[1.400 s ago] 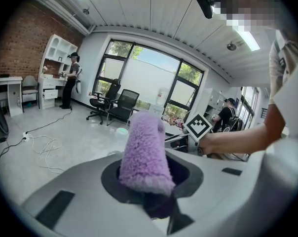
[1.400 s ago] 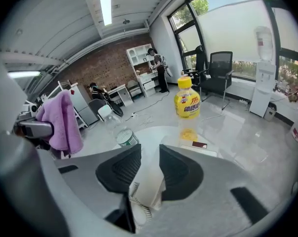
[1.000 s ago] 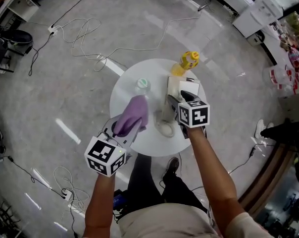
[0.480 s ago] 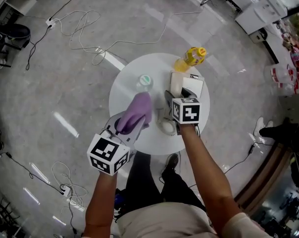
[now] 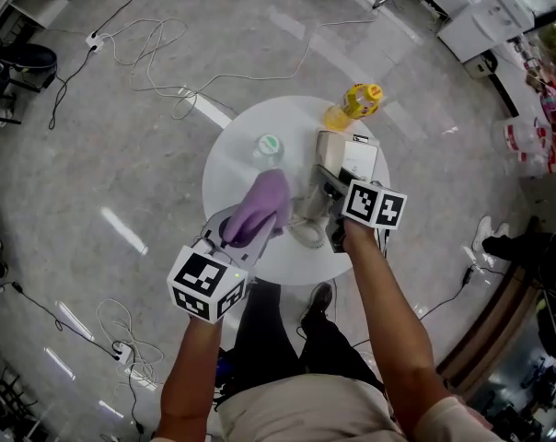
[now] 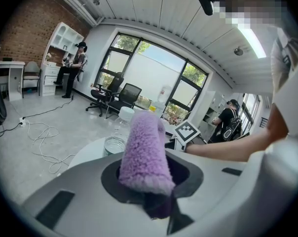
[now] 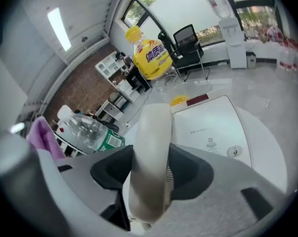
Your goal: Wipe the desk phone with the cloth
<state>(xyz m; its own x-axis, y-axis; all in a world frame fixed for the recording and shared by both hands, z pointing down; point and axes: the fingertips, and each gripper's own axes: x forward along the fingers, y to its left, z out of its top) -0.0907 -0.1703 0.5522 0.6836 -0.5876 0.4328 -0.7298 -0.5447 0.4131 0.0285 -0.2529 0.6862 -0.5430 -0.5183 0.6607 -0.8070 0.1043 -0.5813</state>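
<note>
In the head view, a round white table (image 5: 227, 168) is seen from above. The desk phone (image 5: 353, 159) sits on its right part, with a yellow bottle (image 5: 356, 104) just behind it and a water bottle (image 5: 267, 145) to its left. The purple cloth (image 5: 260, 208) is held over the table by the left gripper (image 5: 243, 238). The handset (image 5: 307, 212) is carried by the right gripper (image 5: 329, 196), off the base.

In the left gripper view, the jaws are seen clamped on the rolled cloth, which sticks out forward past them.

In the right gripper view, the handset is seen between the jaws, which have just been closing and are pressed on its grip. The phone's base lies beyond (its near edge is partly hidden by the handset).

The step in hand is judged to be the presenting of the handset for wiping. Next, the cloth would have to be brought across and drawn along the handset, with both grips kept firm.
</note>
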